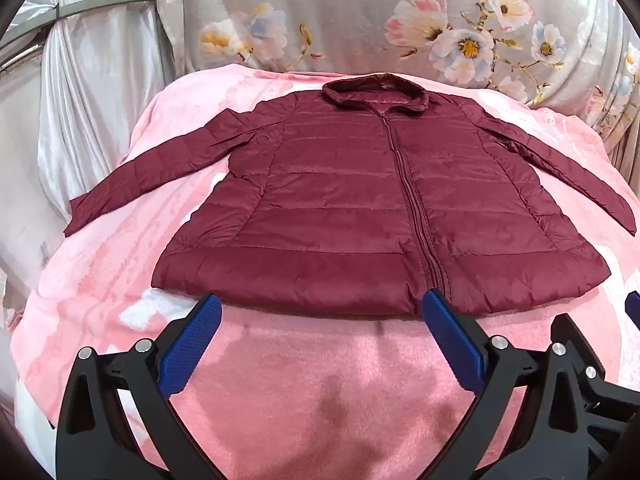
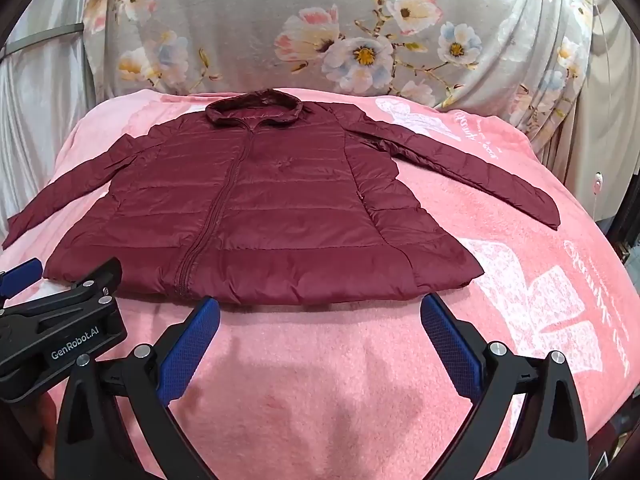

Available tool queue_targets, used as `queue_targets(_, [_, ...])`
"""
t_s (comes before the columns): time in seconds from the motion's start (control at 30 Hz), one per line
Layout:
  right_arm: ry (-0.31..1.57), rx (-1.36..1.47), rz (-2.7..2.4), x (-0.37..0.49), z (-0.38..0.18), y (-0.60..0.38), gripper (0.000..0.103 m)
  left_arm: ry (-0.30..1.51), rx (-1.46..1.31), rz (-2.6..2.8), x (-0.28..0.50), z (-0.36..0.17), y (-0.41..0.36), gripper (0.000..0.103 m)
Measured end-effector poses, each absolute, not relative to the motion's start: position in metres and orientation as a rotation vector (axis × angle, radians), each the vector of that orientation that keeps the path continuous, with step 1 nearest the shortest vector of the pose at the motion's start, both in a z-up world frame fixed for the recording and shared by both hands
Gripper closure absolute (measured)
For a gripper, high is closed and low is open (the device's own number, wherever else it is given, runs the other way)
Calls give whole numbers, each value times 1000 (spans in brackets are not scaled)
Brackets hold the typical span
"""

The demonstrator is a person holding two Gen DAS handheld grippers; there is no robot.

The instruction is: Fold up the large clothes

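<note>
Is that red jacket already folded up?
No, the maroon jacket lies flat and zipped on the pink blanket, with both sleeves spread out to the sides.

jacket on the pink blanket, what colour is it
Dark maroon quilted puffer jacket, plain, no pattern; clearest in the left wrist view.

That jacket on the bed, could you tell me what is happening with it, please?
A person holds a gripper in each hand and is about to fold the jacket. It lies flat and zipped on the pink blanket, front up, both sleeves spread out, collar toward the floral bedding. The left gripper and right gripper hover side by side just short of the hem, jaws open, holding nothing. No fold has been made yet.
</note>
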State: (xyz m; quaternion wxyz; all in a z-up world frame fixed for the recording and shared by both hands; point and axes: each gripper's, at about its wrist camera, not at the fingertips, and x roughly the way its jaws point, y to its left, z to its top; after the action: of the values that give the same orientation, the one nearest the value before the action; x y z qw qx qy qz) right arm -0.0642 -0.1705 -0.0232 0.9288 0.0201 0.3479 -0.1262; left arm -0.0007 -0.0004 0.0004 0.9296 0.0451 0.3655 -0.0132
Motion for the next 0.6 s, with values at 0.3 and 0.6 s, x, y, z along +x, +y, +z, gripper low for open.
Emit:
queue_targets(0.3, [703, 32, -260, -72, -18, -172, 5, 749, 96, -17, -6, 3, 1, 5])
queue_targets(0.6, [705, 39, -255, -68, -18, -170, 5, 759, 93, -17, -4, 7, 7, 5])
